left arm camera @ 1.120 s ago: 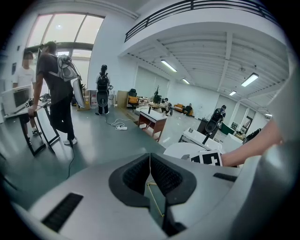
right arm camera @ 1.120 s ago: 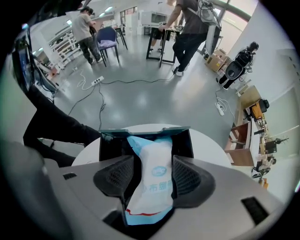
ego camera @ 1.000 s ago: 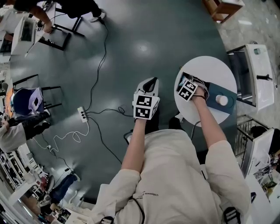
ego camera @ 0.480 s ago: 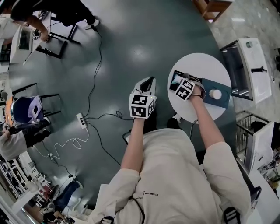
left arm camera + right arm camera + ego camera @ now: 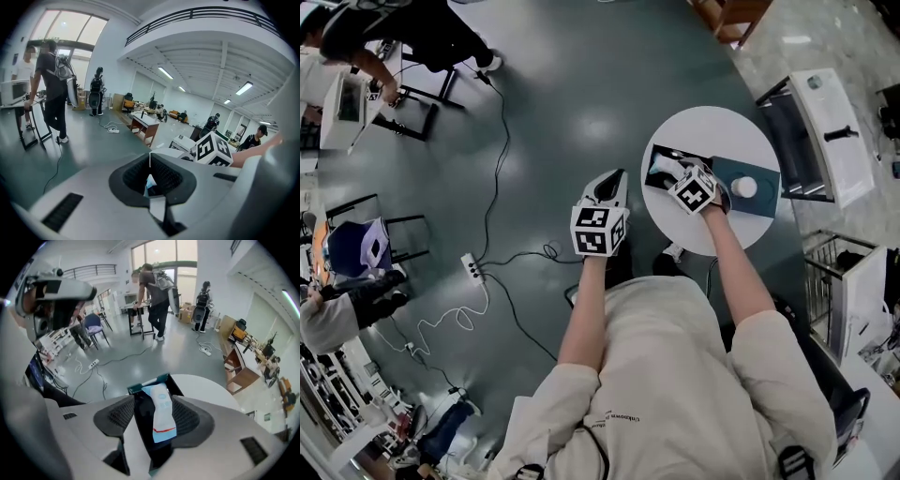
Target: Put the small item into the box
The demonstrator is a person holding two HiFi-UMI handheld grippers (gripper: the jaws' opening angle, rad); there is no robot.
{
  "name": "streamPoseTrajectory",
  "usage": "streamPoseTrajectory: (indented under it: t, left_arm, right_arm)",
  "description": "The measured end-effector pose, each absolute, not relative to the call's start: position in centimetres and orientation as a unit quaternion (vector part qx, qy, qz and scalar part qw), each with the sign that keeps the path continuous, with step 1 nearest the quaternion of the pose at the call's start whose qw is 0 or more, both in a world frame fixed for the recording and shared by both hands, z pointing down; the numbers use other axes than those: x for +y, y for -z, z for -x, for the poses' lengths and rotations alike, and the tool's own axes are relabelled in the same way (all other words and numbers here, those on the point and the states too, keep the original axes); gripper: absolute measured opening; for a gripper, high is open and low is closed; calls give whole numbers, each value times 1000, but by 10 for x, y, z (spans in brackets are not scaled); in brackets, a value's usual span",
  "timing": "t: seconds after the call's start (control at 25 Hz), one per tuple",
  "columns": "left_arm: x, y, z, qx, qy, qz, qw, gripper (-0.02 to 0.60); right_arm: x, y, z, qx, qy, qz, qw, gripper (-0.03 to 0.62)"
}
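A dark teal box (image 5: pixel 654 161) lies open on the round white table (image 5: pixel 712 131). In the right gripper view the box's far rim (image 5: pixel 140 388) shows ahead of the jaws. A white and light-blue packet (image 5: pixel 161 413) lies lengthwise in the box's black inside, between the jaws of my right gripper (image 5: pixel 154 411). Those jaws stand apart, with a dark gap on the packet's left. From the head view the packet (image 5: pixel 662 171) shows just past the right gripper (image 5: pixel 675 175). My left gripper (image 5: pixel 614 178) hangs over the floor left of the table, its tips (image 5: pixel 150 159) together.
The box's lid (image 5: pixel 761 178) lies to the right with a white round thing (image 5: pixel 743 187) on it. A white cabinet (image 5: pixel 820 131) stands right of the table. A power strip (image 5: pixel 471 265) and cables cross the floor at left. People stand at desks (image 5: pixel 356 89) at the far left.
The packet now shows in the open box ahead of the right gripper, which has drawn back a little toward the lid. The left gripper keeps its place. The head view has shifted.
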State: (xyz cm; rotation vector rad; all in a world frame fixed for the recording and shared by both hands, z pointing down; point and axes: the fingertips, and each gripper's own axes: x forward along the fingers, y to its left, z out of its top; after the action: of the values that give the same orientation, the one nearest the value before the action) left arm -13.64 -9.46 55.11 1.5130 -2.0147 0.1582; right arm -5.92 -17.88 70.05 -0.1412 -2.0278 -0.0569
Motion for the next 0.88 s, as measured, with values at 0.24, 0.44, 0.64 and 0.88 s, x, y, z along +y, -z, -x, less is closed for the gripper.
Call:
streamPoseTrajectory:
  t: [0.24, 0.44, 0.64, 0.88]
  left_arm:
    - [-89, -551, 112, -767, -54, -563, 303, 21]
    - [-83, -552, 103, -775, -42, -552, 305, 21]
    - [-82, -554, 91, -780, -43, -547, 301, 21]
    - [-75, -574, 72, -779, -39, -541, 314, 21]
  right_arm:
    - [-178, -676, 37, -879, -28, 22, 475, 250]
    - [-174, -650, 24, -912, -77, 0, 402, 250]
    - [-179, -632, 2, -926, -119, -36, 356, 249]
    - [-185, -616, -25, -935, -191, -89, 286, 249]
